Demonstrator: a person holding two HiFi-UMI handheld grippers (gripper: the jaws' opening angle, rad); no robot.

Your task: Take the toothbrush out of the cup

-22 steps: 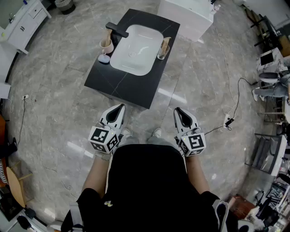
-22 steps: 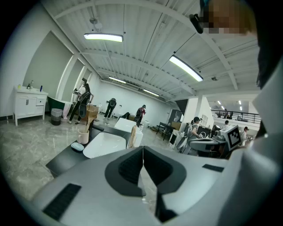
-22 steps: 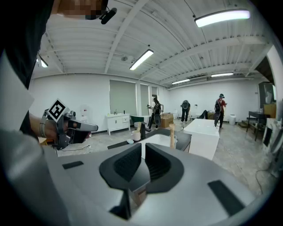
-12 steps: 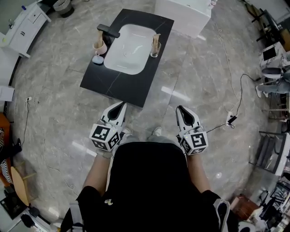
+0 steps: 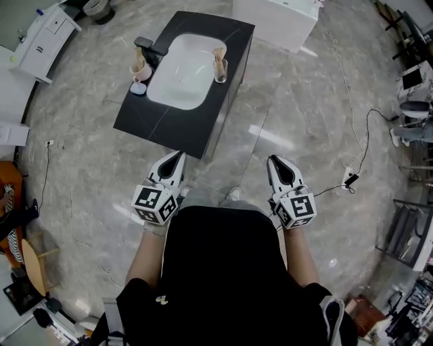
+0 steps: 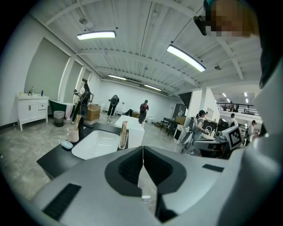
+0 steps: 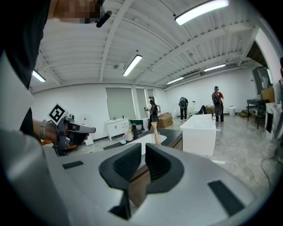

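Note:
A black counter [image 5: 169, 125] with a white sink [image 5: 177, 71] stands on the floor well ahead of me. At the sink's right, a clear glass cup [image 5: 220, 69] holds an upright wooden toothbrush [image 6: 124, 130]; the same cup [image 7: 156, 137] shows in the right gripper view. A pink cup [image 5: 140, 68] with a wooden stick in it stands left of the sink by the black faucet [image 5: 150, 47]. My left gripper [image 5: 178, 158] is shut and empty, near my waist. My right gripper [image 5: 273, 161] is shut too, with a thin slit between its pads and nothing in it. Both are far from the cups.
A pale blue soap [image 5: 137, 88] lies near the pink cup. A white block [image 5: 277, 17] stands behind the counter and a white cabinet [image 5: 42, 35] at the far left. A cable with a plug [image 5: 350, 177] runs over the floor at right. Several people stand far back.
In the head view the counter has slid up and to the left. Both grippers stay at waist height, the right one a little further right.

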